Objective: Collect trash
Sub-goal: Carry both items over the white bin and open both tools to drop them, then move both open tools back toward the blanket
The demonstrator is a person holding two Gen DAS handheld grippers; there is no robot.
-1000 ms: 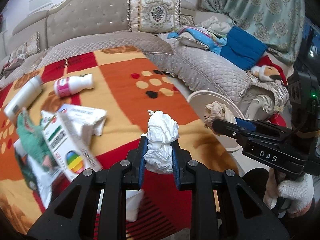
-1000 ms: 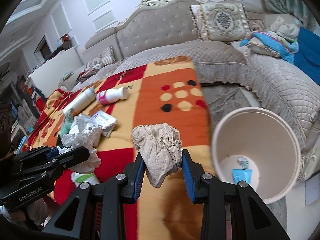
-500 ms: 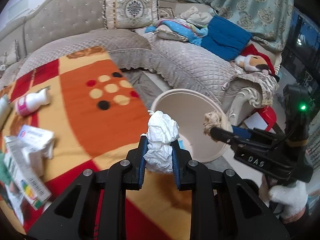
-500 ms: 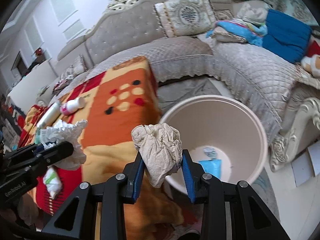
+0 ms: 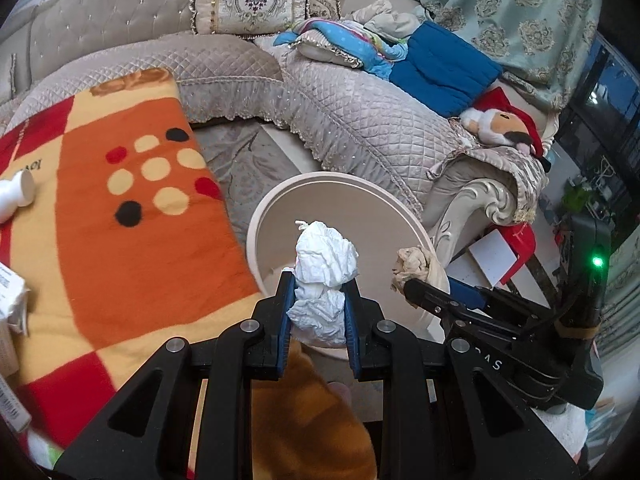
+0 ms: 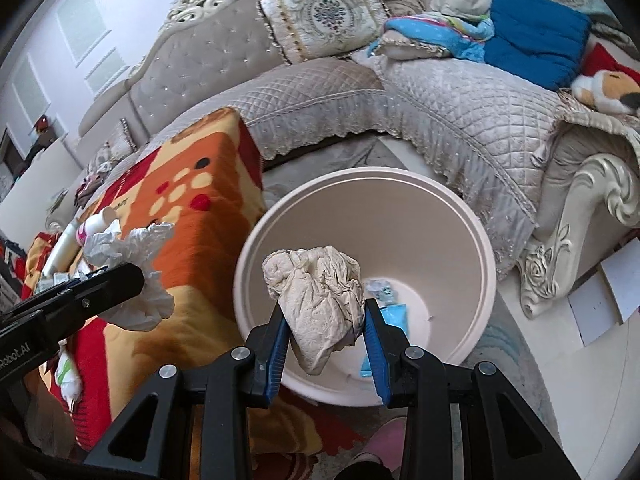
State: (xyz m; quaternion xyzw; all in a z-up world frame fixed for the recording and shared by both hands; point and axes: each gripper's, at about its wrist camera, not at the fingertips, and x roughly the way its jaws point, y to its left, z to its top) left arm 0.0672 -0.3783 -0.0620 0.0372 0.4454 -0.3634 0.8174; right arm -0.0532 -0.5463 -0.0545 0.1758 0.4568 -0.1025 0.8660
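Crumpled white tissue [image 5: 322, 276], long axis upright, pinched in left hand-held gripper [image 5: 317, 312]; wrinkled beige paper wad [image 6: 320, 300] clamped in right hand-held gripper [image 6: 326, 334], above round cream bin [image 6: 460, 216].

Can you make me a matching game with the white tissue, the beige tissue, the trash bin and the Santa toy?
Things:
1. white tissue wad
2. beige tissue wad
3. trash bin
4. Santa plush toy

Places:
A. on the sofa arm
B. in the right tool
C. on the floor by the blanket
D. in the left tool

Pairs: 1-D, 2-B, 3-C, 4-A
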